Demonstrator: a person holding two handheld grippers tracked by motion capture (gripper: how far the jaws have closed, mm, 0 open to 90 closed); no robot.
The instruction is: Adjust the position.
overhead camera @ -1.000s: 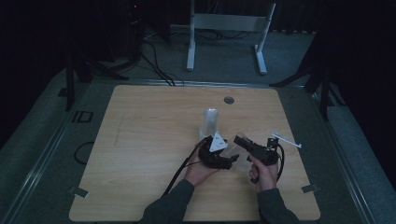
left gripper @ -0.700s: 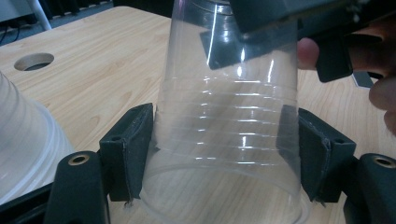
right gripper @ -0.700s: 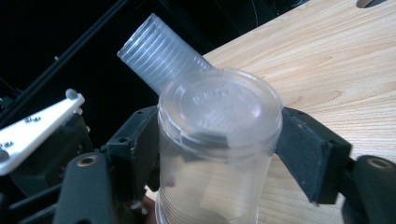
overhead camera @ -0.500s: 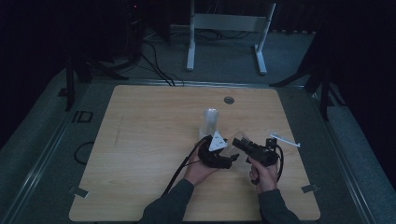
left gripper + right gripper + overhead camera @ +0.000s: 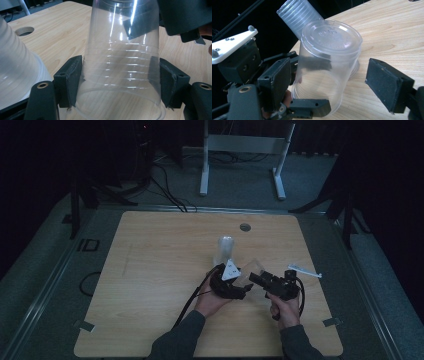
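A clear plastic cup (image 5: 120, 50) is held base up just above the table, with my left gripper (image 5: 120, 85) shut on its wall near the rim. The same cup (image 5: 327, 67) lies between the jaws of my right gripper (image 5: 332, 85), which have just been opening; the right pad (image 5: 387, 85) stands clear of the cup. From above, the left gripper (image 5: 244, 289) and right gripper (image 5: 256, 278) meet at the cup (image 5: 251, 269) near the table's front middle.
A stack of clear cups (image 5: 226, 247) stands upside down just behind the grippers, close to the left gripper's side (image 5: 15, 65). A small white object (image 5: 304, 271) lies to the right. A round hole (image 5: 245, 227) sits in the wooden table (image 5: 150, 270) farther back.
The right gripper's jaws have spread a little away from the cup. Both hands keep their places, and the left gripper still holds the cup.
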